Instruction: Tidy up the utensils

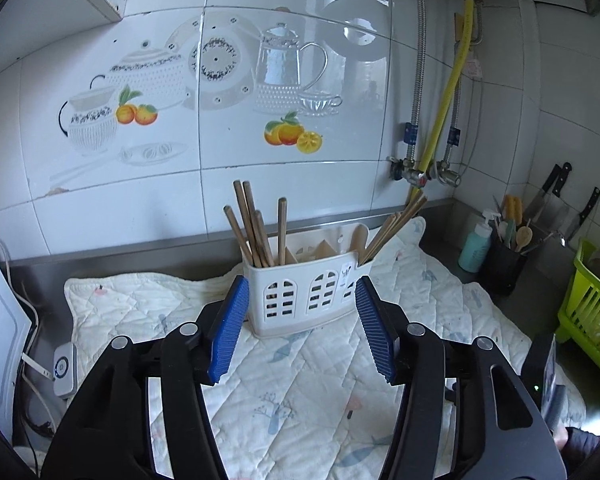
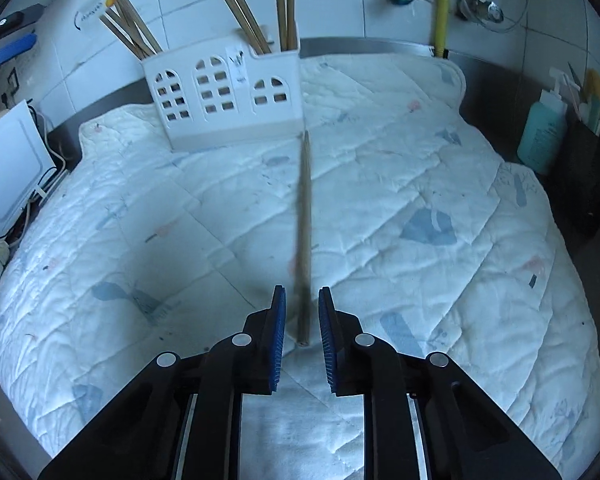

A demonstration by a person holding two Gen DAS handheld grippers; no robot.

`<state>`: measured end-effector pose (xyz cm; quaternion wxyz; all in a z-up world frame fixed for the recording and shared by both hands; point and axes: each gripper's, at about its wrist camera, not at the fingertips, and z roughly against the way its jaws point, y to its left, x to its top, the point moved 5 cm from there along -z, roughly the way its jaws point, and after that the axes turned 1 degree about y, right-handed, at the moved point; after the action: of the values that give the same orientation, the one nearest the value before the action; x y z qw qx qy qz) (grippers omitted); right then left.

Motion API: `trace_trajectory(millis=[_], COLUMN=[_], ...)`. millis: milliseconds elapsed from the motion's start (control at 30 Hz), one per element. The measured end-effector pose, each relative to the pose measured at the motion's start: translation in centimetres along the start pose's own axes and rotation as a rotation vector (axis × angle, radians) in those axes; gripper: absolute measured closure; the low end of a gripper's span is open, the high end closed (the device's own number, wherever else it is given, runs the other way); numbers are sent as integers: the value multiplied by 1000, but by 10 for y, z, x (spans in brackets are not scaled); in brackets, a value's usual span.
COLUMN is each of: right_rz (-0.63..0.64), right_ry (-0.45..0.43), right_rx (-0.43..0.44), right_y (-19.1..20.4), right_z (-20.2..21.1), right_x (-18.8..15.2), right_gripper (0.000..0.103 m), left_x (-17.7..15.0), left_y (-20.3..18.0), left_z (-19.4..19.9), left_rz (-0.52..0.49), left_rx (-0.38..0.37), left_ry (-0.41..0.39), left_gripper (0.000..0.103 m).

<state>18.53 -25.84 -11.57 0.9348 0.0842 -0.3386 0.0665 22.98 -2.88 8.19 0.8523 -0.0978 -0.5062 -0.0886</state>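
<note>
Quilted mat (image 2: 420, 184) under lone chopstick (image 2: 305, 220), right gripper (image 2: 302, 320) pads narrowed but not touching (left gripper (image 1: 300, 312) open, empty): off-centre closing could roll it away

The chopstick (image 2: 305, 236) is motion-blurred, so contact with the fingers (image 2: 278, 336) cannot be told. Chopsticks in the holder (image 2: 224, 100) are cut off by the top edge. The holder's front hides their lower ends.
</note>
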Motion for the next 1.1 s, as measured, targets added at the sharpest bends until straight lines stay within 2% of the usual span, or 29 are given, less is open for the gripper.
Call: trace_trajectory(millis=[200, 267, 333, 500, 733, 800, 867, 900, 933, 1100], right_rz=[-2, 1, 4, 5, 23, 35, 48, 56, 63, 103], right_ry=[16, 19, 20, -9, -126, -170, -212, -233, -254, -322], right_rx=[-6, -18, -25, -28, -24, -21, -17, -15, -12, 11], right_y=[-1, -1, -2, -2, 4, 7, 11, 12, 14, 22], right_z=[-9, -11, -10, -2, 40, 55, 70, 78, 85, 115], right_x=[-1, 0, 1, 3, 27, 39, 52, 59, 67, 99], right_gripper=[88, 95, 96, 97, 97, 97, 97, 97, 97, 97], left_x=[-18, -27, -38, -76, -122, -129, -133, -135, -137, -143], left_y=[3, -2, -6, -15, -23, -25, -26, -27, -28, -28], left_z=[-7, -13, -18, -39, -60, -65, -69, -70, -72, -80], left_rz=[31, 24, 32, 50, 59, 56, 56, 55, 55, 68], left_rx=[-18, -25, -42, -71, -81, -88, -90, -97, -103, -112], left_ry=[33, 52, 71, 159, 260, 276, 287, 290, 297, 320], left_gripper=[47, 46, 47, 47, 49, 56, 56, 64, 67, 72])
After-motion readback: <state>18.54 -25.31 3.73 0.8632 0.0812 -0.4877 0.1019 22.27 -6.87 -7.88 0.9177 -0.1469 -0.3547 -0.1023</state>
